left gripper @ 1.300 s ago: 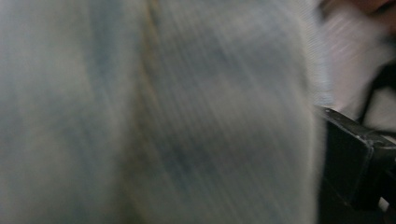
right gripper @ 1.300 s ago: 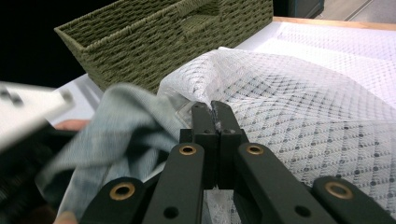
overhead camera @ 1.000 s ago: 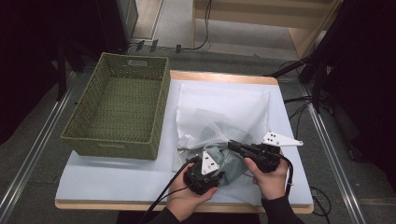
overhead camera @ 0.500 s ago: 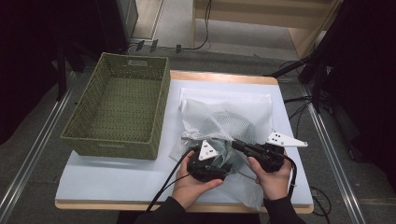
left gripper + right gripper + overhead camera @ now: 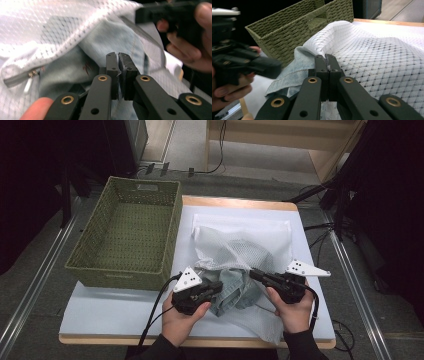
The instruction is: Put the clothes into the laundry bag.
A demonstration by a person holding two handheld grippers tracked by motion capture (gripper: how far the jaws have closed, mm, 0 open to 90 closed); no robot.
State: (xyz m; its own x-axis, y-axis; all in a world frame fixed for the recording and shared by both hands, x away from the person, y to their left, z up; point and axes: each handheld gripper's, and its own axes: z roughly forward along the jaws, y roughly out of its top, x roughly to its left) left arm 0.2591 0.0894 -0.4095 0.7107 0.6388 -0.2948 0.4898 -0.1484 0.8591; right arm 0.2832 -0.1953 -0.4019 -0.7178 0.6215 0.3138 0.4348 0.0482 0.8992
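Jeans sit half inside the mesh bag near the table's front edge, just right of the basket; denim sticks out of the bag mouth between both grippers. Left gripper has just snapped closed, jaws together with a thin fold of denim nipped between the tips; zipper pull lies to their left in its view. Right gripper is clamped on the bag's mesh edge, lifting it over the denim.

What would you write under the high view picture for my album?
Two grippers, left and right, tuck blue jeans into a white mesh bag beside a green basket.
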